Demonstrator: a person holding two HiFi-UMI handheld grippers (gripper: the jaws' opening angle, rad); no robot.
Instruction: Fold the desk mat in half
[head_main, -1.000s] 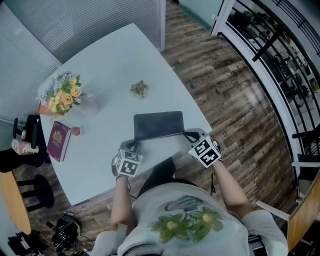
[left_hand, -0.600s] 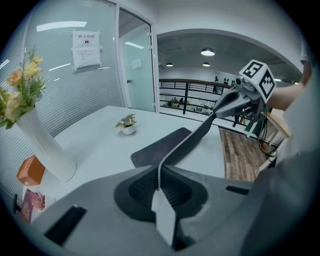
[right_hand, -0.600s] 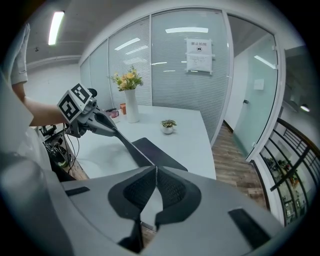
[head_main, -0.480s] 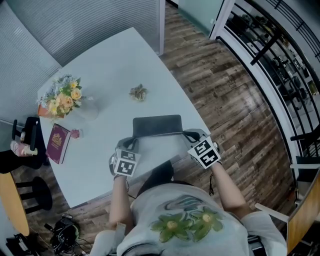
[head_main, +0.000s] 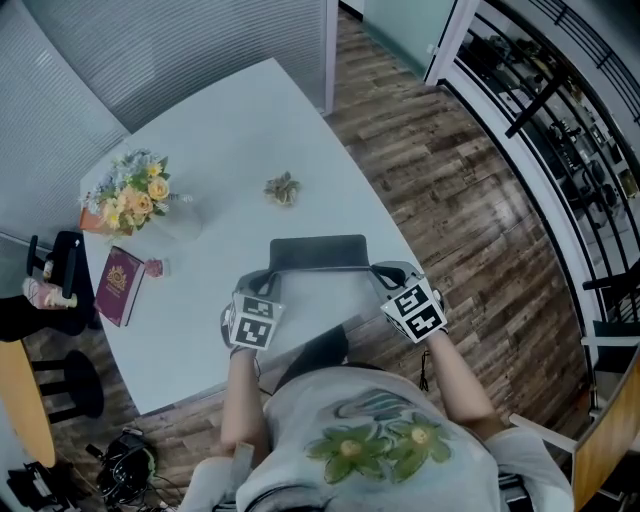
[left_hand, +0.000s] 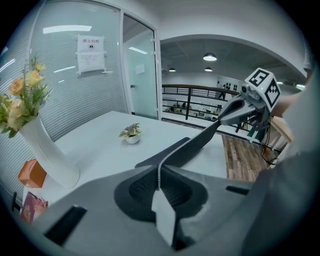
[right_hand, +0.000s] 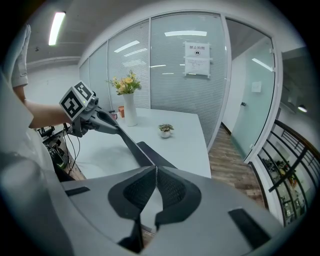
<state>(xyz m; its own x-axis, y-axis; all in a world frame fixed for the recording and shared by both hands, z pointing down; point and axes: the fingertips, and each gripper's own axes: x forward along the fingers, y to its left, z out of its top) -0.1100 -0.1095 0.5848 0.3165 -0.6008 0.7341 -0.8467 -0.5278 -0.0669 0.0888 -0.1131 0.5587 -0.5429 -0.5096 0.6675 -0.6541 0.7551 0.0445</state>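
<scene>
the left tool (left_hand: 159, 171) is clenched on the near-left corner of the desk mat (head_main: 318, 252), and the right tool (right_hand: 156, 171) is clenched on the near-right corner. together they hold the near edge taut and raised off the surface (head_main: 230, 130), probably so the near half can swing over the far half, which lies flat.
</scene>
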